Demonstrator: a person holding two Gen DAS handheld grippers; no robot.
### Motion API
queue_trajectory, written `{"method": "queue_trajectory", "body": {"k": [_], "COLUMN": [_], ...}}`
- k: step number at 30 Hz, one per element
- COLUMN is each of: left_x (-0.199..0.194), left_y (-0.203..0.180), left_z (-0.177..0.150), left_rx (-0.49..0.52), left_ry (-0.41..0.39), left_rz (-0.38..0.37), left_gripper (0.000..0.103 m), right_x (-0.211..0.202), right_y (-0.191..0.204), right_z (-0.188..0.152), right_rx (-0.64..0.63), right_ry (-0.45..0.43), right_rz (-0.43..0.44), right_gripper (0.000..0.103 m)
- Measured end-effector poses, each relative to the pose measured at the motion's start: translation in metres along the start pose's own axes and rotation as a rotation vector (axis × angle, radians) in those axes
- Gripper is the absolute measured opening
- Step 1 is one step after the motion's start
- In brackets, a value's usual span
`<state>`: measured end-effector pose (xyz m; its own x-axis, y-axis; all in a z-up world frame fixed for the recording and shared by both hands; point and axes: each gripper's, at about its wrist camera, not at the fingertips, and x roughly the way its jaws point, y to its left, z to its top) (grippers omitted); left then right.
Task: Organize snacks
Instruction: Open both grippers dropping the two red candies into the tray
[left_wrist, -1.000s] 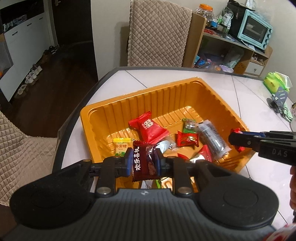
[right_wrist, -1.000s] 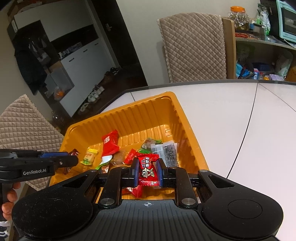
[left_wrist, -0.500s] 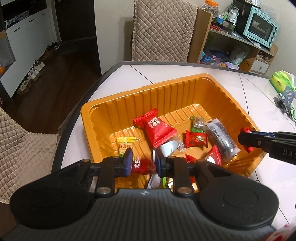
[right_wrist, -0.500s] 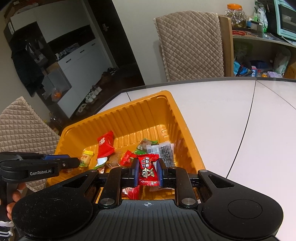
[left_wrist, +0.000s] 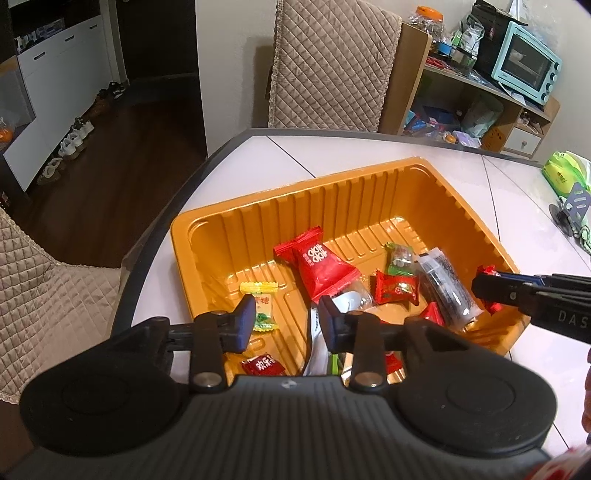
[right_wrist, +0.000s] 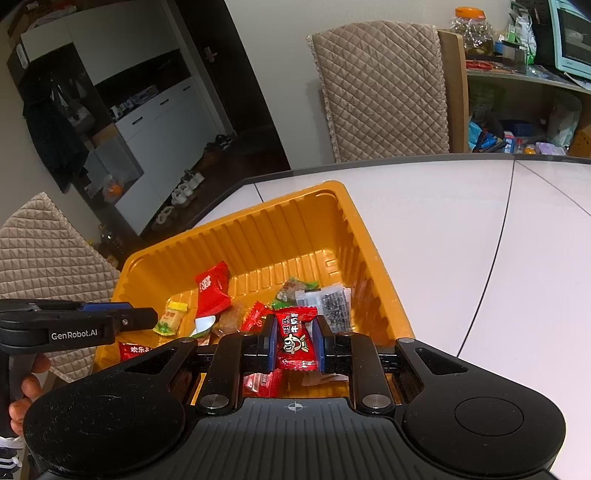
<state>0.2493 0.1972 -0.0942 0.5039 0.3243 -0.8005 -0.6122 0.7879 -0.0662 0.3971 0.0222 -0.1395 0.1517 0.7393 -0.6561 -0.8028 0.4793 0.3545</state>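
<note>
An orange ribbed tray (left_wrist: 332, 199) on the white table holds several wrapped snacks. My left gripper (left_wrist: 288, 323) is open and empty above the tray's near left corner. A dark red candy (left_wrist: 263, 364) lies in the tray just below it, also showing in the right wrist view (right_wrist: 135, 350). My right gripper (right_wrist: 293, 341) is shut on a red milk candy (right_wrist: 295, 338) over the tray's near right side; it shows from the side in the left wrist view (left_wrist: 491, 286). A big red packet (left_wrist: 321, 267) and a yellow-green candy (left_wrist: 260, 302) lie in the tray.
Quilted chairs stand at the far edge (left_wrist: 332, 62) and at the left (left_wrist: 40, 295). A shelf with a teal oven (left_wrist: 524, 70) stands behind. A green pack (left_wrist: 565, 173) and a small stand (left_wrist: 574, 214) sit on the table to the right. Table edge runs left of the tray.
My left gripper has opened and dropped the dark red candy into the tray's near left corner. My right gripper keeps its hold on the red milk candy over the tray.
</note>
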Motion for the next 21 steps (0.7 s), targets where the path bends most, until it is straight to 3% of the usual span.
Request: {"method": "queue_trajectory", "body": {"k": [14, 21], "left_x": [0.006, 0.011], "left_y": [0.005, 0.008], "left_z": [0.014, 0.018], "left_rx": [0.003, -0.001], "left_ry": [-0.011, -0.007], "left_rz": [0.007, 0.006], "left_gripper": [0.035, 0.036], "right_x": [0.033, 0.044], "right_y": [0.022, 0.026], "right_z": [0.026, 0.044], "right_rx": [-0.020, 0.044], "right_ry": [-0.042, -0.097], "right_rz": [0.043, 0.074], "right_gripper": [0.020, 0.024]}}
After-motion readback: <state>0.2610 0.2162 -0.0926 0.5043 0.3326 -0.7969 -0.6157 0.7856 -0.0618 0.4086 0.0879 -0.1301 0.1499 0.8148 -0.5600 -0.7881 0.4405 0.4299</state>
